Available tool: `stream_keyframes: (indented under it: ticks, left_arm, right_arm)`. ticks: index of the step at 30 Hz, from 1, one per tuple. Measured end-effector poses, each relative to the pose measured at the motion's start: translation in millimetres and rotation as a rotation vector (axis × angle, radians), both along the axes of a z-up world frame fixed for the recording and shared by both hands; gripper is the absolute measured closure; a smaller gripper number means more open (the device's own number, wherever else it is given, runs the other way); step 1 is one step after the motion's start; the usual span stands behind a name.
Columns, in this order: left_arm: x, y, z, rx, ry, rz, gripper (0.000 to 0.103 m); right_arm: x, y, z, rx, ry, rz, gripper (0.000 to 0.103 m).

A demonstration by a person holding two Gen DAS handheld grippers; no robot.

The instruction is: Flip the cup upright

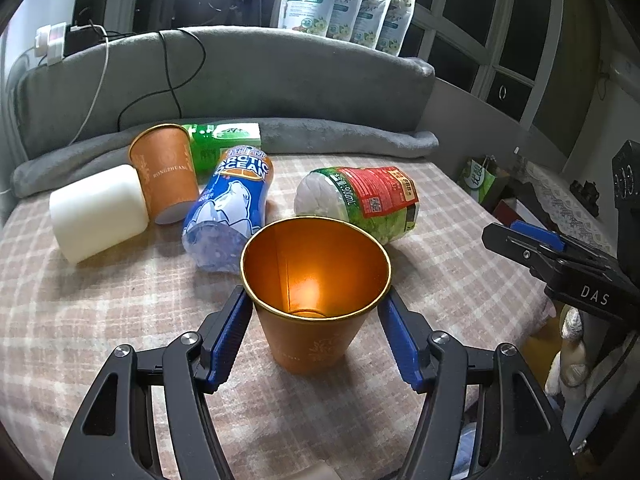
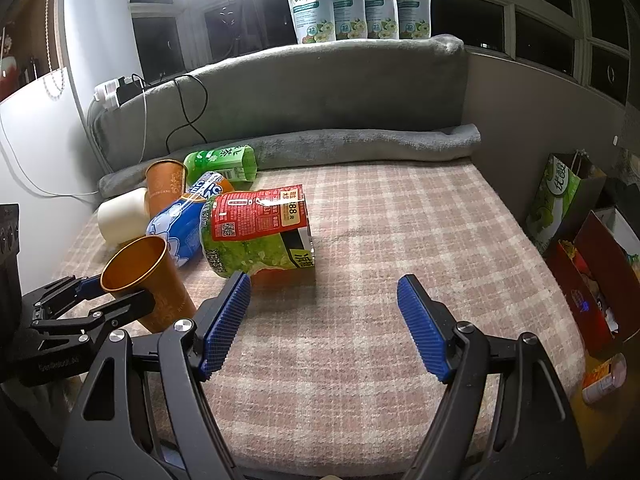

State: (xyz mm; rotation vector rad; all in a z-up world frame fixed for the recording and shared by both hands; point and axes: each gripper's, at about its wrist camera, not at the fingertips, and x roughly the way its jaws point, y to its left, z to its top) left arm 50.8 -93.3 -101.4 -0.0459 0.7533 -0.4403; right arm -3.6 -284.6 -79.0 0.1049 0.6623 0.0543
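left jaws: the left gripper (image 1: 316, 312) has its blue pads (image 1: 228, 340) spread to either side of the orange cup (image 1: 316, 304); the left pad looks close to or touching the rim, the right one just clear, so this reads as a loose bracket, not a firm pinch.
cup: it stands mouth up on the plaid cloth (image 1: 100, 312), leaning slightly in the right wrist view, likely so it can settle on its base.
judgement: the flip looks essentially done; what remains is backing the jaws away without nudging the light cup over.
right jaws: the right gripper (image 2: 324, 320) is spread wide over bare cloth, holding nothing, kept apart from the cup, probably to stay out of the way.
near clutter: a blue arctic ocean can (image 1: 228, 216) and a green and red bottle (image 1: 360, 200) lie on their sides just behind the cup.
far clutter: a second orange cup (image 1: 166, 176), a white roll (image 1: 98, 212) and a green carton (image 1: 224, 140) sit further back by the grey bolster (image 1: 340, 136).
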Motion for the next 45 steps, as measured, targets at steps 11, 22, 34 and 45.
stream_keyframes:
  ticks: [11, 22, 34, 45]
  left_arm:
    - [-7, 0, 3, 0.003, 0.002, -0.025, 0.038]
    - [-12, 5, 6, -0.001, 0.007, -0.035, 0.032]
    - [-42, 25, 26, -0.003, -0.066, -0.017, 0.023]
    - [-85, 57, 82, 0.006, -0.455, 0.24, 0.019]
  right_arm:
    - [-5, 3, 2, -0.001, -0.004, 0.003, 0.025]
    - [-9, 6, 4, -0.001, -0.01, 0.003, 0.024]
    - [-19, 10, 20, -0.018, -0.086, -0.007, 0.014]
    - [-27, 18, 39, -0.069, -0.232, -0.08, 0.0]
